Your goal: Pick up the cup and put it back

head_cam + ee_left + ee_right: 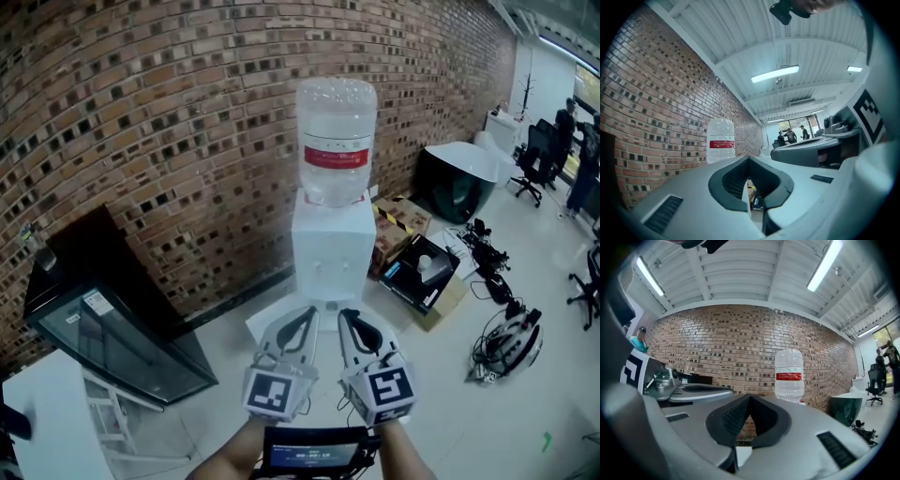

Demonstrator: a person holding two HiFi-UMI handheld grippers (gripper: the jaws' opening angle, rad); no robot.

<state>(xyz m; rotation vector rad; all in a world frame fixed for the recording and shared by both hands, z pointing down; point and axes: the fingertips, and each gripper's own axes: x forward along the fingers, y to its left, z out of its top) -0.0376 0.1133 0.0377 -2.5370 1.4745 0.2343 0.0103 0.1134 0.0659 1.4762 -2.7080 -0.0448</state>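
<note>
— Cup: where is it sitting?
— I cannot tell; no view is showing it. The left gripper (307, 312) is pressing its jaws together on nothing, and the right gripper (346, 315), just beside it, is doing the same.
— What are they facing?
— Both are hovering near a white water dispenser (330, 251) that is standing on the floor (450, 417) against the brick wall (141, 122) and carrying a clear bottle (336, 141) with a red label. A dark cabinet (112, 337) is standing further left along that wall.
</note>
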